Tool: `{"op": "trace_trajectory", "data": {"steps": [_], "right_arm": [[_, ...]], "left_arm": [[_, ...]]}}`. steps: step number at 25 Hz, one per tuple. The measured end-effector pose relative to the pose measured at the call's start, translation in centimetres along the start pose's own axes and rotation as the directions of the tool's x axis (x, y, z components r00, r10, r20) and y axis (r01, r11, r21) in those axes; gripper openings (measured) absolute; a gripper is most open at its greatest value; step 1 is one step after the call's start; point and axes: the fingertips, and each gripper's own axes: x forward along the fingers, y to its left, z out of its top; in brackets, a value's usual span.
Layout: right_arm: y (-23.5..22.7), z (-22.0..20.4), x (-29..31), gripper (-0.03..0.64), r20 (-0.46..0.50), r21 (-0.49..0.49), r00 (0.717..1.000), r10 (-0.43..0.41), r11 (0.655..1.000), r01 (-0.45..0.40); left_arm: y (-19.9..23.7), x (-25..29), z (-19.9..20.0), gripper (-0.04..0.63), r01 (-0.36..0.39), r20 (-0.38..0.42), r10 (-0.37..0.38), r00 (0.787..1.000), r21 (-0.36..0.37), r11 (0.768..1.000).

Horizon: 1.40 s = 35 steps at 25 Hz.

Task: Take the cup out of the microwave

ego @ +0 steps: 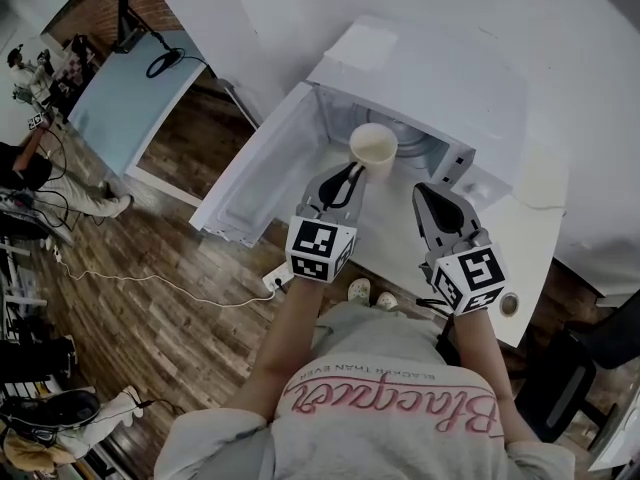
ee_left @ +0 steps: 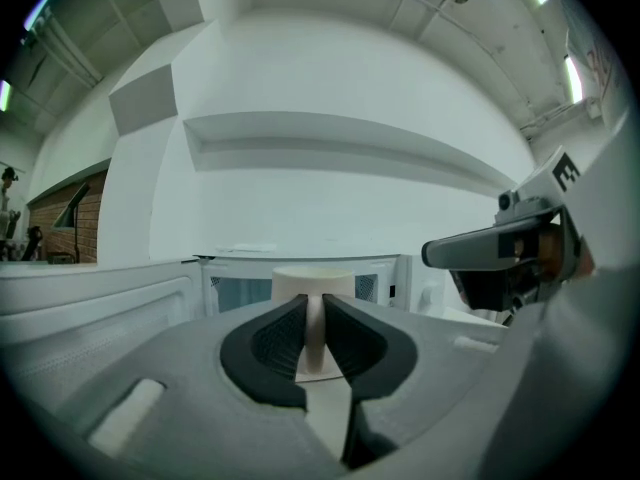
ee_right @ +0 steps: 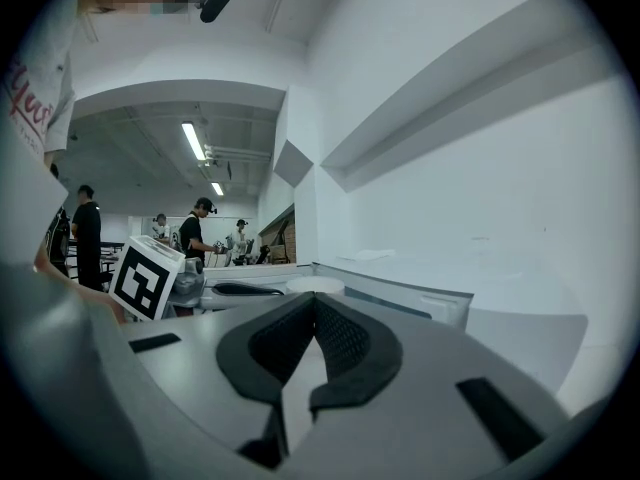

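Cream round cup [ego: 373,148]: smooth, matt, no glare; material not determinable.
White box-shaped microwave [ego: 430,78]: smooth casing, low sheen, looks like painted metal.
Left gripper [ee_left: 315,306] and right gripper [ee_right: 313,303]: grey matt plastic shells. Black pads [ee_left: 275,343] are finely ribbed and look rubbery.
Marker cube [ego: 320,250]: matt black-and-white faces.
Dark brown plank floor [ego: 170,298]: wood, faint gloss.
Grey shirt [ego: 385,343]: soft cloth, pink print.
White table top [ego: 535,233]: smooth, matt.
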Motion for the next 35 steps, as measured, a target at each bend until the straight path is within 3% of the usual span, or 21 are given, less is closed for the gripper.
{"op": "trace_trajectory", "data": {"steps": [16,26,35], "right_arm": [[-1.6,2.8,0.4,0.011,0.079,0.014,0.997,-0.023,1.0,0.022],[-2.7,6.2,-0.4,0.011,0.173,-0.019,0.985,-0.016,1.0,0.02],[-3.1,7.6,-0.6,0.011,0.194,-0.052,0.981,-0.018,0.998,0.028]], "left_arm": [[-1.0,-1.2,5.3,0.052,0.044,0.071,-0.043,0.997,-0.006,0.999],[-1.9,-1.0,8.9,0.052,0.062,0.14,-0.067,0.988,0.039,0.997],[-2.6,-0.7,11.0,0.052,0.077,0.182,-0.087,0.979,0.061,0.995]]}}
